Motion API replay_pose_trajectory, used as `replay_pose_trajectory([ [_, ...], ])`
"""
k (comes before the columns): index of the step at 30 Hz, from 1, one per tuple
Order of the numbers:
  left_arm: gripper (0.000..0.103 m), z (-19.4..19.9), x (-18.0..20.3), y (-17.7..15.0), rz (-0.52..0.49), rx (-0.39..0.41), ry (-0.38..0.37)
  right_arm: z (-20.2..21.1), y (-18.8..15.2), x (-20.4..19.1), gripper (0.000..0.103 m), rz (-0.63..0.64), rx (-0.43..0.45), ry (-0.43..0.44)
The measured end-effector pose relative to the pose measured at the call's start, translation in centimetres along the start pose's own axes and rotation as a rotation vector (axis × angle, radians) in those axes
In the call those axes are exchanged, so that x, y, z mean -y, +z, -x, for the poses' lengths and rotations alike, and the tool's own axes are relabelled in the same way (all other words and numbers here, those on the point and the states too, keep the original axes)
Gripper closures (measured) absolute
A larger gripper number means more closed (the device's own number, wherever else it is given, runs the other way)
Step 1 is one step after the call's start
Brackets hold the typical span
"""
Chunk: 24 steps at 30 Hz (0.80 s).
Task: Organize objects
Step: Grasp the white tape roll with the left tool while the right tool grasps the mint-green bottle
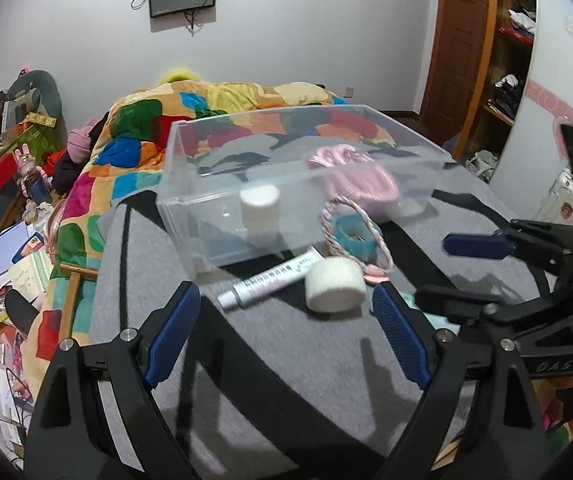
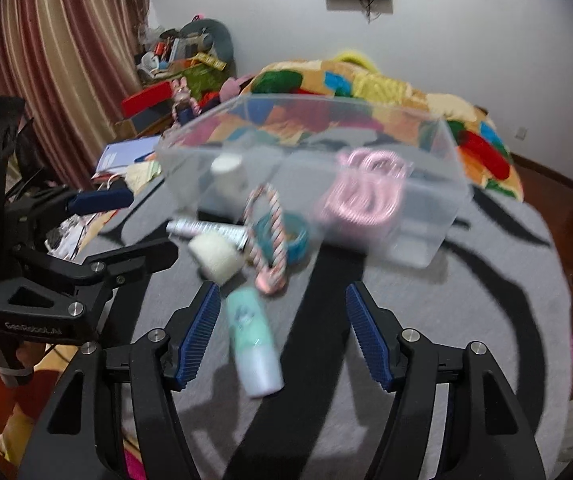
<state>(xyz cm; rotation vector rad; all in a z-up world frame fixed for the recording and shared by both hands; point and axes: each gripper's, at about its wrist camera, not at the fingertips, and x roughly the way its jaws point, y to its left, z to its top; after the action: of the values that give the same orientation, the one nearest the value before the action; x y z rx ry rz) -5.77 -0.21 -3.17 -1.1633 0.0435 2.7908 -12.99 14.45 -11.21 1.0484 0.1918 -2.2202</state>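
I had both grippers over the grey mat (image 1: 286, 360) with black bands. My left gripper (image 1: 286, 316) stood wide, nothing between its blue pads (image 1: 174, 332); my right gripper (image 2: 282, 320) was wide too, holding nothing.

The clear box (image 1: 298, 184) sat on the far part of the mat. Inside it I saw a white jar (image 1: 260, 208) toward the left, upright, and a pink coil (image 1: 360, 178) toward the right.

In front of the box lay the loose things. A white tube (image 1: 270, 284) lay on its side just near of the box, its cap pointing left and toward me. A white roll (image 1: 334, 284) lay just right of the tube, touching or nearly touching it; I could not tell which. A teal tape ring (image 1: 356, 238) lay at the box's near wall, and a braided rope loop (image 1: 366, 236) ran around it, a pink tag at its near end.

In the right wrist view a mint bottle (image 2: 252, 344) lay on its side between my right fingers, nearer the left finger (image 2: 200, 328), not gripped. That view was blurred, so fine detail was lost.

The right gripper showed at the right edge of the left view, the left gripper at the left edge of the right view. A patchwork blanket (image 1: 146, 136) lay beyond the box.
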Motion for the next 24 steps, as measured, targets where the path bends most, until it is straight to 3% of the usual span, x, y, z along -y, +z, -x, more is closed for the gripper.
replay_pose_trajectory([
  [3, 0.028, -0.4, 0.5, -0.4, -0.004, -0.016, -0.021, -0.8, -0.7, -0.3, 0.055, 0.008, -0.029, 0.021],
  [9, 0.038, -1.8, 1.0, -0.2, -0.005, -0.028, -0.048, -1.7, -2.0, -1.1, 0.080, 0.035, -0.060, 0.039],
  [15, 0.052, -3.6, 1.4, 0.2, 0.005, -0.055, -0.073, -0.4, -2.5, -0.9, 0.081, 0.044, -0.026, 0.004],
  [17, 0.062, -3.8, 1.5, 0.1, 0.012, -0.057, -0.088, 0.2, -2.6, -0.8, 0.081, 0.050, -0.008, -0.014],
  [24, 0.064, -2.6, 1.8, -0.1, -0.001, -0.021, -0.077, 2.0, -1.4, -0.6, 0.081, 0.042, 0.053, -0.037],
])
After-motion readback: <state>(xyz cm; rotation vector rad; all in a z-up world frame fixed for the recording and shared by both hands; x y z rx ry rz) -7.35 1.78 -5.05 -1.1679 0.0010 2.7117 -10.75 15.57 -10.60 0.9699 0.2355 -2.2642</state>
